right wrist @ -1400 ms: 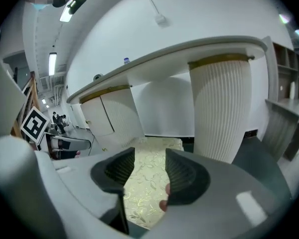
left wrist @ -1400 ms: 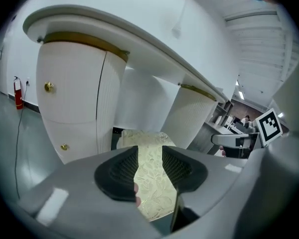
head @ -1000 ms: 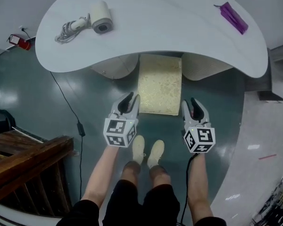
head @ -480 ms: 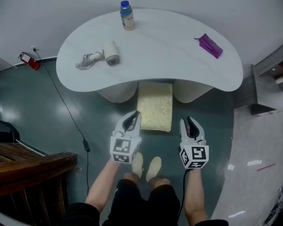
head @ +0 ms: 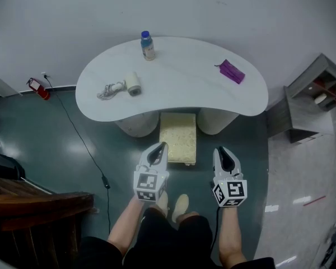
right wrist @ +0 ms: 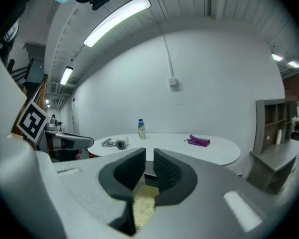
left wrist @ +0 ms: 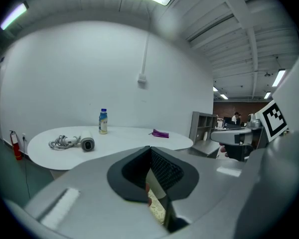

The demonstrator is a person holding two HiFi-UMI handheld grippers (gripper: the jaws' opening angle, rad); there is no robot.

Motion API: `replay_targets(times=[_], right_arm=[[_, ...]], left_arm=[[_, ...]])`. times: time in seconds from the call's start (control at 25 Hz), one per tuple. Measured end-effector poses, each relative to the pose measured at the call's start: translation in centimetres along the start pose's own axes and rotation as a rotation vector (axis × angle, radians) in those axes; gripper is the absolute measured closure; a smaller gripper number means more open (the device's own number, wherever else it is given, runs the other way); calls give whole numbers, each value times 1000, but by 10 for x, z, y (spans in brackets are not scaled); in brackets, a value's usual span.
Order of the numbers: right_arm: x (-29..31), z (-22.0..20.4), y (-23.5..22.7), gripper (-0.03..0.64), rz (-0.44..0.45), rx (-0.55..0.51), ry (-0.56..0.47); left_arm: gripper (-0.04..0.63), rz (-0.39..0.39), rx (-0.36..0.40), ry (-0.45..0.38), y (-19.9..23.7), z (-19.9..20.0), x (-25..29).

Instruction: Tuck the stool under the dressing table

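The stool, a pale yellow cushioned seat, stands on the floor with its far end under the front edge of the white curved dressing table. Both grippers hang in the air on the near side of the stool, apart from it. My left gripper is shut with nothing in it; in the left gripper view its pads meet above the stool. My right gripper has just been closing, and a narrow empty gap shows between its pads, with the stool below.
On the table lie a bottle, a hair dryer with its cord and a purple item. A grey shelf unit stands at the right, dark wooden furniture at lower left. A cable runs across the floor.
Both grippers have risen and drawn back from the stool's sides. The camera has pulled back too, so the table looks smaller. Both pairs of jaws have narrowed.
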State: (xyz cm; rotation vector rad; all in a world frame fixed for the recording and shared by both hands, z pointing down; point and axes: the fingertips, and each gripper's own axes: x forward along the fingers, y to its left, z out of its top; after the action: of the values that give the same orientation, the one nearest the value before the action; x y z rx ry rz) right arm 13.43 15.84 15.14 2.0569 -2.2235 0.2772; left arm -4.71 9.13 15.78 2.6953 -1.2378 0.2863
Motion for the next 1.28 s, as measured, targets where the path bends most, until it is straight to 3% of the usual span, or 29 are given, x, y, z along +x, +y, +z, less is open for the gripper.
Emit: replay_targets(times=[0.32,0.64,1.12,1.28], right_arm=[[-46,48,15,606,-14,20,-23],[-81,70,34,606,-13,31,-20],[-117,74,49,606,-17,22,-27],[-130,67,49,606,-21,14,-12]], left_arm=[[589,-42,43,-43,-30,67,-46],[589,-66,32,-53,-47,96,-81],[589,-86,93,-77,-58,106,-112],[589,-75,71,-70,-58,98,-127]])
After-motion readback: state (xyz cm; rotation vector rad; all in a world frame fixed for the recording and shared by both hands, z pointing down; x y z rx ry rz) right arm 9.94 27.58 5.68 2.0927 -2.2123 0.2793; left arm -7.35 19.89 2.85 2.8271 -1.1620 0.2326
